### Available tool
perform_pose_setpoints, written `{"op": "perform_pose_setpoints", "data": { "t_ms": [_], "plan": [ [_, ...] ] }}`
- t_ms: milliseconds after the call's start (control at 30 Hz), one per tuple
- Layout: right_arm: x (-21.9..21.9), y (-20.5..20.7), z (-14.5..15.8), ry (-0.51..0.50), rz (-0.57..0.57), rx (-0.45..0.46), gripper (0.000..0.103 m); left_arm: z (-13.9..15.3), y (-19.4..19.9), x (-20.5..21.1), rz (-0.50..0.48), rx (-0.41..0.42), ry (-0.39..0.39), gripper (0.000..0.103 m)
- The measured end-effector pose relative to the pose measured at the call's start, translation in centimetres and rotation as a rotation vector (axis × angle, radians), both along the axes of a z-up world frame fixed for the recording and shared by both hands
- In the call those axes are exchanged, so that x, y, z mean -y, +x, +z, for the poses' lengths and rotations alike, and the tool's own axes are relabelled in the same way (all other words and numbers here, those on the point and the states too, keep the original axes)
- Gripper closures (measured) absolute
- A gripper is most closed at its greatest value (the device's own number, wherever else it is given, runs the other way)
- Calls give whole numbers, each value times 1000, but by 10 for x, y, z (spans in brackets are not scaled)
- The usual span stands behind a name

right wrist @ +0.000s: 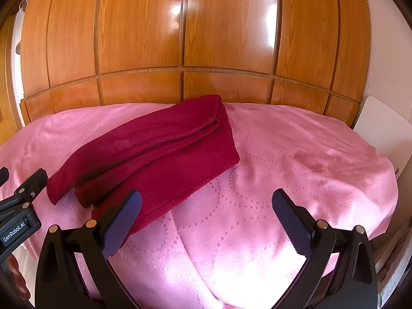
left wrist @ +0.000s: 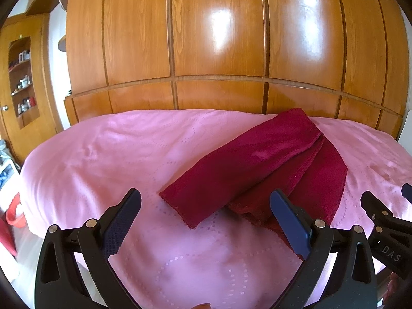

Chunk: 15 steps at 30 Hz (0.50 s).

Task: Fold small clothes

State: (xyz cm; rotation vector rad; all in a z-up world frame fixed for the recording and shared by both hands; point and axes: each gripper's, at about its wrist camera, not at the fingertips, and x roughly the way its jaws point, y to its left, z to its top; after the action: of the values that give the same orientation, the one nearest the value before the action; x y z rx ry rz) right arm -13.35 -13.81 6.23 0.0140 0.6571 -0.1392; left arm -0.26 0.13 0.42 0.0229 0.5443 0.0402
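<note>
A dark red cloth [left wrist: 257, 164] lies folded into a long layered strip on the pink bedspread [left wrist: 103, 154]. In the right wrist view the red cloth [right wrist: 154, 154] runs diagonally from the near left to the far middle. My left gripper [left wrist: 206, 200] is open just short of the cloth's near end, nothing between its fingers. My right gripper [right wrist: 206, 200] is open too, over bare bedspread [right wrist: 296, 154], its left finger [right wrist: 123, 221] overlapping the cloth's near edge in the picture. Each gripper shows at the edge of the other's view.
A glossy wooden wardrobe [left wrist: 219, 38] rises right behind the bed. Far left stands a wooden door with a shelf niche [left wrist: 23, 77], and something red [left wrist: 15, 213] on the floor. A white panel [right wrist: 381, 134] stands at the bed's right side.
</note>
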Motion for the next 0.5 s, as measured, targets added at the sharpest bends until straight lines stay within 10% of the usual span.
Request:
{"op": "perform_pose_setpoints", "data": {
  "t_ms": [500],
  "plan": [
    [4,5,-6,6,-6,-28,2,-8,9,-8,17,-36,-4,4]
  ]
}}
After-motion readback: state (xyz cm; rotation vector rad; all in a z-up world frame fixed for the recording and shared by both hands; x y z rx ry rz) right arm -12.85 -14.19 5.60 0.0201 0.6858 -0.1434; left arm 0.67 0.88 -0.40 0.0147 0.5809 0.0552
